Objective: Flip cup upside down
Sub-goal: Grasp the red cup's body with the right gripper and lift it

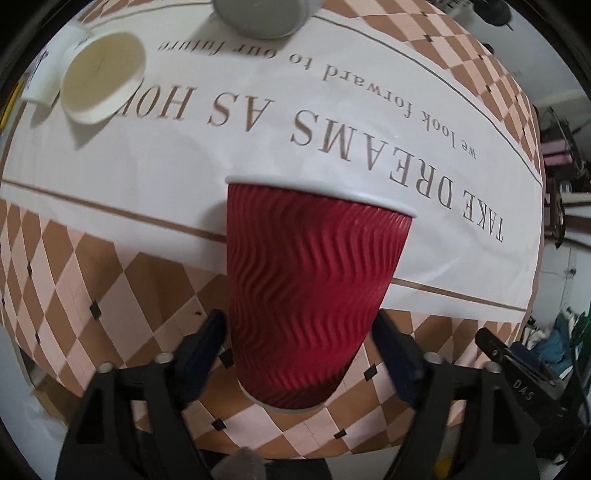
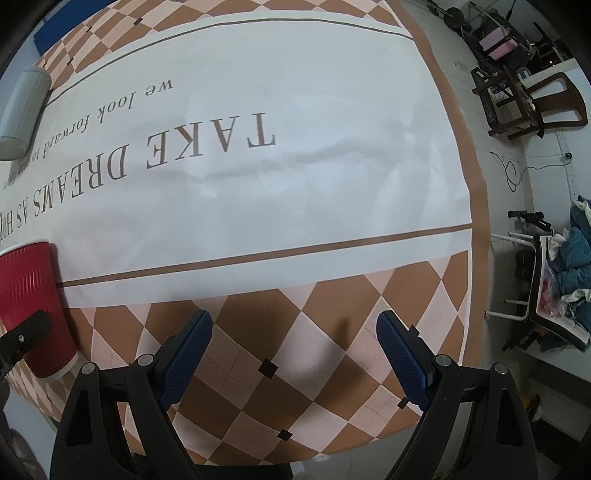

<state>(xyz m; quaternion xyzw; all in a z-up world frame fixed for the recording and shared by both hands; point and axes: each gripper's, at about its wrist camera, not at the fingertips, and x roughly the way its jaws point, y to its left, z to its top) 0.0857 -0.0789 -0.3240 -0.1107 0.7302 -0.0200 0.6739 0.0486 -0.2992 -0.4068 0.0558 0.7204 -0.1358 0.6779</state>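
A red ribbed paper cup (image 1: 306, 288) with a white rim stands upright on the checkered part of the tablecloth (image 1: 110, 295). My left gripper (image 1: 299, 332) has its blue-padded jaws on either side of the cup's lower half, very close to its walls; contact is not clear. The cup also shows at the far left of the right wrist view (image 2: 33, 299), with a black part of the left gripper in front of it. My right gripper (image 2: 293, 328) is open and empty above the checkered cloth, to the right of the cup.
A white paper cup (image 1: 99, 77) lies on its side at the back left. A grey cylinder (image 1: 266, 16) stands at the far edge and also shows in the right wrist view (image 2: 22, 110). Chairs (image 2: 532, 103) and clothes stand beyond the table's right edge (image 2: 480, 206).
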